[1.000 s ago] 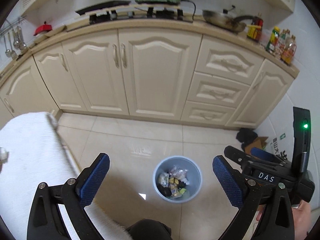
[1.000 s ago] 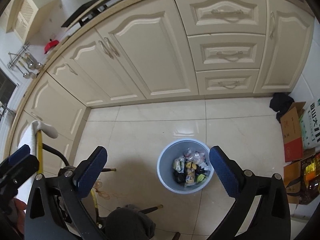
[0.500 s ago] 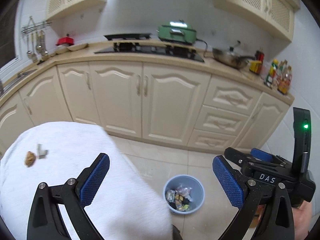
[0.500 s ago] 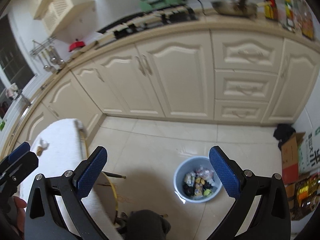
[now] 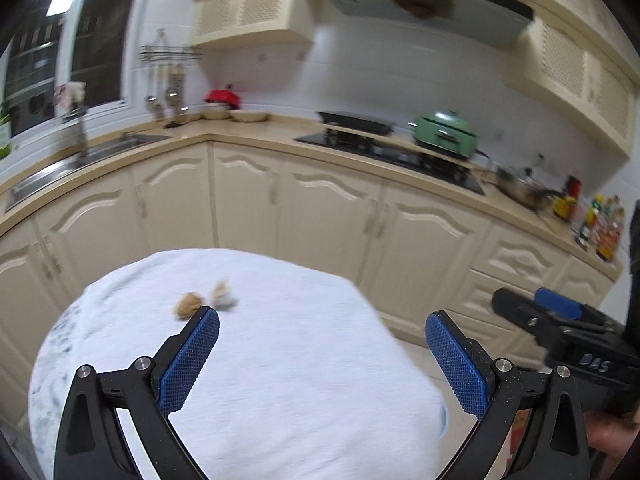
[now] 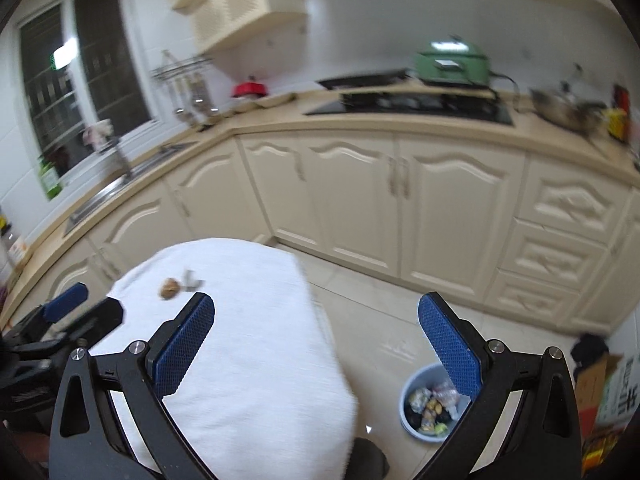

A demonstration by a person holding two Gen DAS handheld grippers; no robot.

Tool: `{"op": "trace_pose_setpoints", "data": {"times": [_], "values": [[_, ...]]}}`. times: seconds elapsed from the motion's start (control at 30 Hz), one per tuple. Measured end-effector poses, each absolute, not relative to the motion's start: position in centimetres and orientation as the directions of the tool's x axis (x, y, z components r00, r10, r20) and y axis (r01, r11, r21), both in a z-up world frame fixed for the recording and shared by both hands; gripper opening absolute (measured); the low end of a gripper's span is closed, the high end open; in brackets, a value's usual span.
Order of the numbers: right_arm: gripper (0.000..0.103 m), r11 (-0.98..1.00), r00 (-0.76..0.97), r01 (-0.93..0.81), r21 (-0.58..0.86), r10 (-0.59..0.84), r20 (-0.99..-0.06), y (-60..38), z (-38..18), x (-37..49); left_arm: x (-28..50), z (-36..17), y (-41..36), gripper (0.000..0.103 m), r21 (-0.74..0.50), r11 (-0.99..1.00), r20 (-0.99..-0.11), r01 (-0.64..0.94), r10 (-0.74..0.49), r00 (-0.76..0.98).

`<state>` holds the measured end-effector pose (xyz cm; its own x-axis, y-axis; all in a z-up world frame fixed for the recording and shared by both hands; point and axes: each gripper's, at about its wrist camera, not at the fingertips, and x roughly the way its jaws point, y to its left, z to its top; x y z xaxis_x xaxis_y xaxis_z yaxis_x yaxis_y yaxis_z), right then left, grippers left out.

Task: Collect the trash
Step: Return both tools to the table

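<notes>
Two scraps of trash lie on the white-clothed table (image 5: 280, 360): a brown crumpled lump (image 5: 186, 305) and a pale wrapper (image 5: 223, 295) beside it. They also show in the right wrist view, the lump (image 6: 169, 288) and the wrapper (image 6: 191, 278). My left gripper (image 5: 322, 354) is open and empty above the table, just short of the scraps. My right gripper (image 6: 316, 344) is open and empty over the table's right edge. The grey-blue trash bin (image 6: 430, 404) stands on the floor to the right, with wrappers inside.
Cream cabinets (image 5: 332, 216) and a counter run behind the table, with a sink (image 5: 80, 156), a hob (image 5: 384, 152) and a green pot (image 5: 444, 132). Cardboard boxes (image 6: 600, 384) stand by the bin on the right. Tiled floor (image 6: 380, 320) lies between table and cabinets.
Both grippers have tilted up and swung left from over the bin to over the table. The scraps have come nearer the left gripper. Both jaws stay open.
</notes>
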<state>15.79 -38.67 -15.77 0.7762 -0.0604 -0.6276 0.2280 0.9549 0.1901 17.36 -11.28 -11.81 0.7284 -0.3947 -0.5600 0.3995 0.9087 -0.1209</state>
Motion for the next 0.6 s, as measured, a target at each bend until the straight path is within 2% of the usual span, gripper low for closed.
{"op": "trace_pose_setpoints", "data": {"times": [0.33, 0.6], "values": [[0.103, 0.987, 0.798, 0.044, 0.155, 0.059, -0.6, -29.8, -14.4, 18.9, 15.6, -11.9, -3.9, 0.102, -0.121, 0.965, -0.554, 0.232, -0.259, 0.791], [0.103, 0.988, 0.761, -0.044, 0.145, 0.127, -0.636, -25.6, -16.6, 23.0, 19.4, -13.2, -3.7, 0.102, -0.102, 0.981, -0.606, 0.164, -0.192, 0.772]]}}
